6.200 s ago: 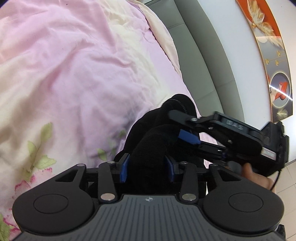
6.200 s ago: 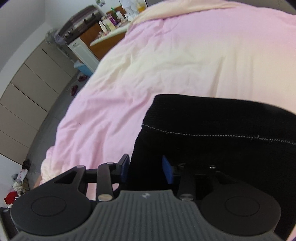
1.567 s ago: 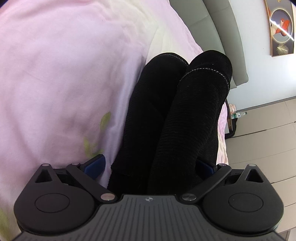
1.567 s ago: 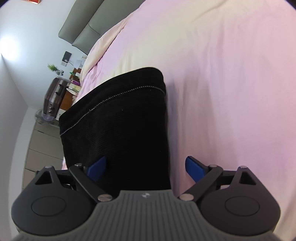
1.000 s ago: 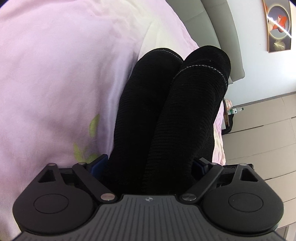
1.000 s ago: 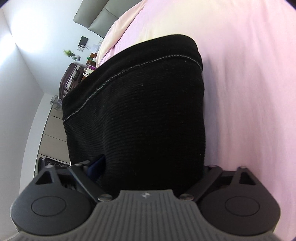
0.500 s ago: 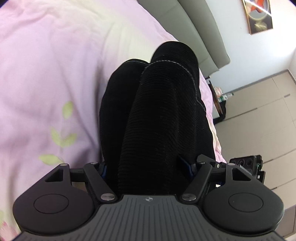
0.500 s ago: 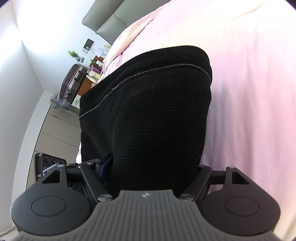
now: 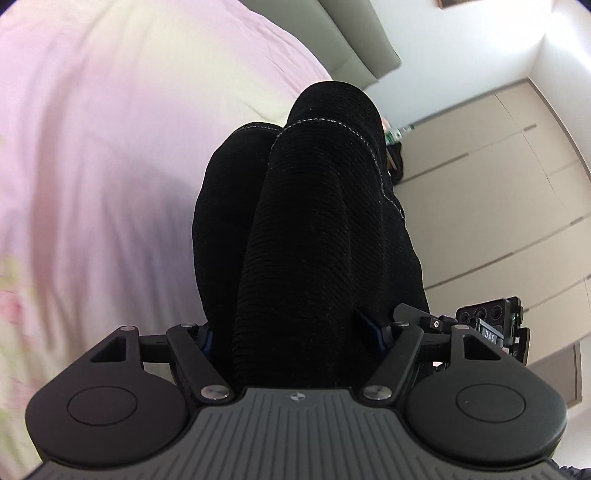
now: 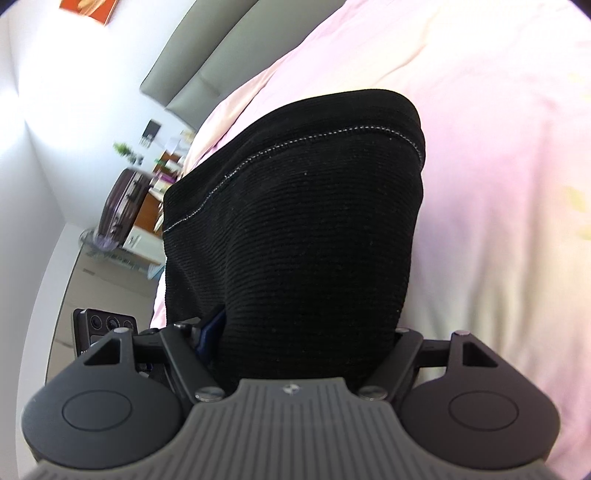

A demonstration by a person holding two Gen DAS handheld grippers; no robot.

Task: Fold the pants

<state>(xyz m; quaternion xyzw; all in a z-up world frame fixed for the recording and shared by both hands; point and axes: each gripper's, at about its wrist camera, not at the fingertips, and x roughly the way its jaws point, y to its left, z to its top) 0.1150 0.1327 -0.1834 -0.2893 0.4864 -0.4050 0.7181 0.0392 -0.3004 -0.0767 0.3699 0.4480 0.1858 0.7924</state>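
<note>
Both grippers closed since 1.6 s ago: left gripper and right gripper clamp black ribbed pants, lifted above pink duvet. Soft, light; grip hemmed edges.

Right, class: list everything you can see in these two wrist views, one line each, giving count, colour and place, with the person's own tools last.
pants: one pair, black ribbed knit with pale stitching, bunched, held above the bed by both grippers
bedcover: one, pink and cream, under the pants
headboard: one, grey padded, at the bed's far end
suitcase: one, dark purple, beside the bed
wardrobe: beige panels, along the wall
wall picture: one, orange, above the headboard
left gripper: one, black, jaws closed on the pants
right gripper: one, black, jaws closed on the pants
</note>
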